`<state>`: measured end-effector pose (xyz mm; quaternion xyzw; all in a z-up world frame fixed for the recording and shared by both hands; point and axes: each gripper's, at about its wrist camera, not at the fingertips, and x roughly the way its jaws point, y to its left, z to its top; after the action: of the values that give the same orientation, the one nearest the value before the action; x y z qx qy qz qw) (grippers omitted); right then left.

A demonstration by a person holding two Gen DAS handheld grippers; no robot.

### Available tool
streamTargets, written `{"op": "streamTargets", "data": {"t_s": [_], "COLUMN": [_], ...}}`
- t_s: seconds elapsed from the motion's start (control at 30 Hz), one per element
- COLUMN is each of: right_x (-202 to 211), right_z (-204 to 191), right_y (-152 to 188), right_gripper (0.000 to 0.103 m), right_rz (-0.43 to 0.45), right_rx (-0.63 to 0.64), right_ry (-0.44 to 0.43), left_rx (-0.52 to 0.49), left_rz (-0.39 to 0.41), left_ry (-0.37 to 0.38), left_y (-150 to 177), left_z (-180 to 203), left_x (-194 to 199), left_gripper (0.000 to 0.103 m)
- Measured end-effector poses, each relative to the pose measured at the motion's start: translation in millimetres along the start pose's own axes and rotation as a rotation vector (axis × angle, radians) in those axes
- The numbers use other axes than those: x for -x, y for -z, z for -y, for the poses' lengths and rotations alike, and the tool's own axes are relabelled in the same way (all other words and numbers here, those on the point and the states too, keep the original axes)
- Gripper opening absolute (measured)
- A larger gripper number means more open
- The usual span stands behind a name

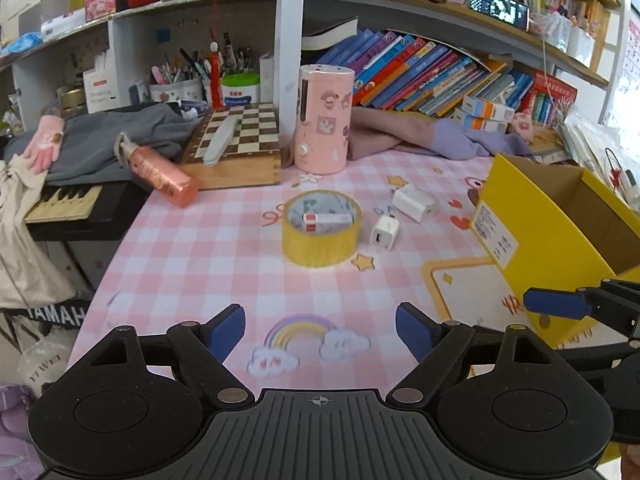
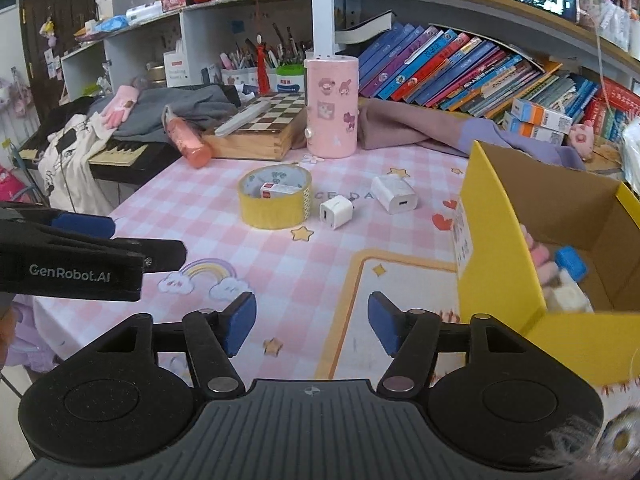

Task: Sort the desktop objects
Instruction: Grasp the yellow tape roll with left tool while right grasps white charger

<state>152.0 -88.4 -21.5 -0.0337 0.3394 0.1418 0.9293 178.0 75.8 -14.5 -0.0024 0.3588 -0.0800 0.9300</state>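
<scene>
Both hand-held grippers hover low over the pink checked desk mat [image 1: 192, 256], each with its blue-padded fingers spread wide and nothing between them. Just ahead of the left gripper [image 1: 320, 330] a rainbow-and-cloud print lies on the mat. Further ahead stands a roll of yellow tape [image 1: 321, 229] on its flat side, with a small white-and-red box [image 1: 327, 220] lying inside its ring. Just right of the roll sits a small white charger cube [image 1: 385, 232], and a bigger white charger [image 1: 413, 202] lies near it, beyond and to the right.

To the right of the right gripper [image 2: 312, 322], close by, is an open yellow cardboard box [image 2: 500, 248]; inside it show a blue item [image 2: 571, 262] and some pale, blurred things that I cannot identify. Far ahead of both grippers a pink sticker-covered cylinder [image 1: 323, 120] stands upright beside a wooden chessboard case [image 1: 236, 148], with an orange-pink bottle [image 1: 164, 176] lying on its side to the left.
</scene>
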Motion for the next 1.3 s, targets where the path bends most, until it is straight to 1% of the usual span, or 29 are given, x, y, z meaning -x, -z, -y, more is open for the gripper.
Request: {"op": "streamTargets", "data": {"t_s": [0.2, 0.33, 0.4, 0.53, 0.67, 0.83, 0.97, 1.2, 1.3], "right_x": [-33.1, -59.2, -70.6, -88.0, -104.7, -124.9, -137.5, -159.1, -167.3], "right_z": [8.6, 14.6, 17.5, 23.2, 25.6, 27.4, 28.6, 32.7, 32.0], "right_y": [-14.9, -22.5, -26.2, -33.1, -40.5, -46.6, -52.3, -61.3, -64.1], "right_gripper": [0.063, 0.063, 0.063, 0.064, 0.065, 0.065, 0.065, 0.065, 0.066], "right_rz": [-0.021, -0.053, -0.056, -0.056, -0.061, -0.089, -0.09, -0.094, -0.095], "right_rx": [-0.008, -0.044, -0.061, -0.08, -0.088, -0.102, -0.099, -0.1, -0.1], "right_ry": [0.01, 0.042, 0.066, 0.081, 0.082, 0.079, 0.079, 0.072, 0.07], "left_rx": [0.019, 0.01, 0.011, 0.006, -0.006, -0.012, -0.04, -0.043, -0.061], "left_rz": [-0.02, -0.027, -0.03, -0.047, -0.065, -0.095, -0.115, -0.144, -0.153], "left_ry": [-0.013, -0.014, -0.016, -0.011, -0.015, -0.019, -0.019, -0.022, -0.029], "left_y": [-19.6, -30.9, -36.2, -44.2, -51.9, -61.5, -68.9, -76.0, -76.2], "left_z": [-3.4, -2.2, -2.5, -3.0, -1.7, 0.9, 4.4, 6.3, 8.3], "left_x": [-33.0, -52.8, -62.3, -79.3, -97.2, -124.6, -143.8, -167.2, -173.4], "left_gripper": [0.086, 0.088, 0.089, 0.089, 0.089, 0.09, 0.09, 0.09, 0.09]}}
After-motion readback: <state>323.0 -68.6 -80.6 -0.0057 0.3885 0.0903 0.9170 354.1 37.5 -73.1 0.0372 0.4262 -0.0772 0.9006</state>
